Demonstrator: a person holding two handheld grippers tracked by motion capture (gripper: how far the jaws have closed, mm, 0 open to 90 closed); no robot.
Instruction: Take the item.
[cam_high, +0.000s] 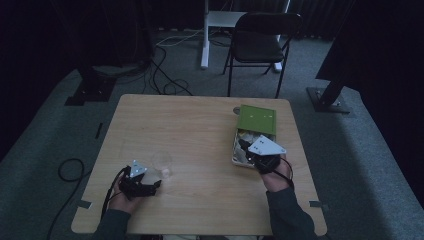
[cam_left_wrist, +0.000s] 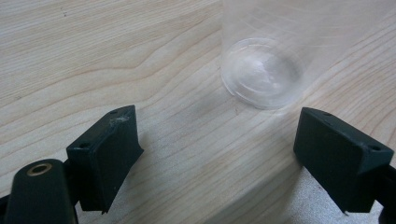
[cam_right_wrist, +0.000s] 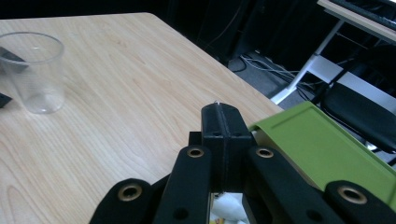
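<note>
Left gripper view: the clear plastic cup was seen just ahead of the left gripper, whose jaws were spread wide. It was judged light, thin, easily squashed; its sides should be squeezed gently. The right gripper was pressed closed over the green box.

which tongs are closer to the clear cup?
Left. The left tongs sit open just short of the clear cup; the right tongs are across the table over the green box.
</note>
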